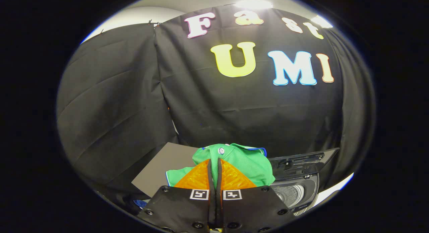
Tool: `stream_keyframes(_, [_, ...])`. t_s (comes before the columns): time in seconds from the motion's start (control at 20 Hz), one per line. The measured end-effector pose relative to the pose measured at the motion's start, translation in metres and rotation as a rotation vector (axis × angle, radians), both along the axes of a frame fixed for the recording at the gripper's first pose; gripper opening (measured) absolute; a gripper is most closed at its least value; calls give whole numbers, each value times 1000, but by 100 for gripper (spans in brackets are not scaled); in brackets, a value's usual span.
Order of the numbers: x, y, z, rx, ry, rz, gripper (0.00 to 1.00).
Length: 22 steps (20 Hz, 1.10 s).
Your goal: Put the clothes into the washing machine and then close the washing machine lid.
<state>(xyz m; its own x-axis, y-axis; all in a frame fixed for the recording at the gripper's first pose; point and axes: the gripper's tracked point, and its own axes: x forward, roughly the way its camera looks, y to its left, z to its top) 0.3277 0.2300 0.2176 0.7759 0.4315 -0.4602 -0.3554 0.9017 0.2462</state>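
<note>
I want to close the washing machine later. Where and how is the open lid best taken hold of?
Probably the lid by its raised free edge, coming from the front above the drum, since it stands tilted open behind. The gripper is now shut on the green shirt.

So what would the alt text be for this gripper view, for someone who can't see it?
The tongs are closed together, pinching a green garment that bunches up around and ahead of their tips. Beside it, lower down, sits an open top-loading washing machine with its lid raised, against a black cloth wall.
</note>
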Motion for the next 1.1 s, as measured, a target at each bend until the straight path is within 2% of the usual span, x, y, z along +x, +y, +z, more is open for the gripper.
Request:
stream_keyframes(0.7, [37, -157, -7, 15, -9, -143, 1])
stream_keyframes(1.1, [44, -224, -21, 19, 14, -206, 1])
